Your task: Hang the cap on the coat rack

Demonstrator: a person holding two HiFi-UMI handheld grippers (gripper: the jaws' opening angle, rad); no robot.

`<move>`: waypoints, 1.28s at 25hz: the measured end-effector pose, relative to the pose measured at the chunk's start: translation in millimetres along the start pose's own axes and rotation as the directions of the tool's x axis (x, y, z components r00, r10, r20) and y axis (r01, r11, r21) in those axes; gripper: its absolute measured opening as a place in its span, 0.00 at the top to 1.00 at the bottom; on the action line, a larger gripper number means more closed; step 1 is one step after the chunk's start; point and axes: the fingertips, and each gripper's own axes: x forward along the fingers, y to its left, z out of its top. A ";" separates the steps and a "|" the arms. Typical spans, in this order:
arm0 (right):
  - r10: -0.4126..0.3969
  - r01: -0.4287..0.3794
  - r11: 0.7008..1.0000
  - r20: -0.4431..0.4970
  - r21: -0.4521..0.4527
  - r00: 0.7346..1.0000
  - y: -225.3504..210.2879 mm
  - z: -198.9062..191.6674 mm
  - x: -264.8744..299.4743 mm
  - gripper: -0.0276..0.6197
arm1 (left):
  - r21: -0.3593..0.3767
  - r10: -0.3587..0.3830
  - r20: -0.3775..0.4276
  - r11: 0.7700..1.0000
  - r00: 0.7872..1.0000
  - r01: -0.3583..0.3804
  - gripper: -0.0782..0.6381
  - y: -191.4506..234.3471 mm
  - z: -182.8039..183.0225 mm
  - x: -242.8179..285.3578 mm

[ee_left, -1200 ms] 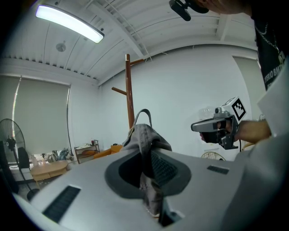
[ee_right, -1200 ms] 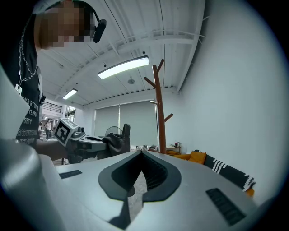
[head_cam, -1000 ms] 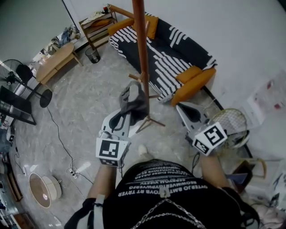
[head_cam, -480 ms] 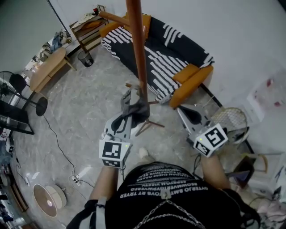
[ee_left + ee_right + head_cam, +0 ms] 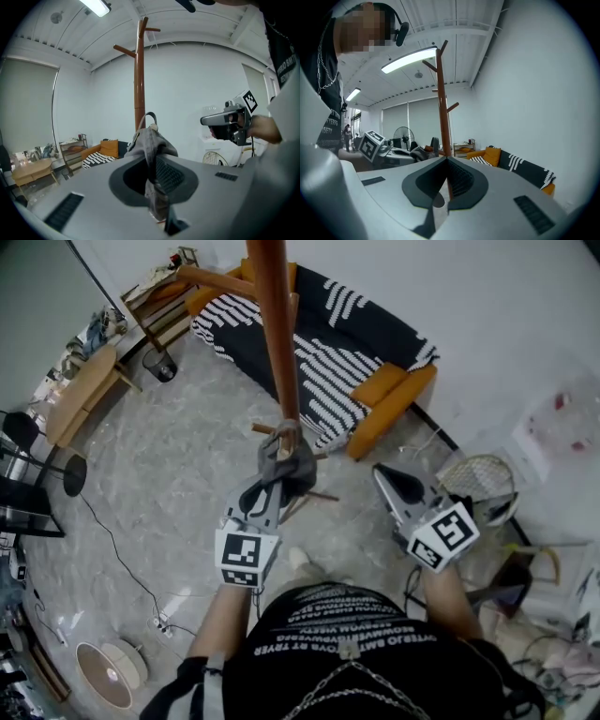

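Cap [image 5: 287,463], clamped in left claw [image 5: 274,482], had neared coat rack [image 5: 276,343], unhung; right claw [image 5: 390,476] stood closed, empty.

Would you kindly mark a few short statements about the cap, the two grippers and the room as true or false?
1. The left gripper grips the grey cap. True.
2. The cap hangs on a peg of the coat rack. False: it is in the left gripper's jaws, on no peg.
3. The right gripper holds nothing. True.
4. The sofa is plain red. False: it is black with white stripes, with orange cushions.
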 end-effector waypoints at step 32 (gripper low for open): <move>0.044 -0.043 0.999 0.042 -0.025 0.998 49.1 9.7 -86.3 0.95 | -0.017 0.148 0.024 0.989 0.989 -0.148 0.72 -39.6 -15.9 -73.0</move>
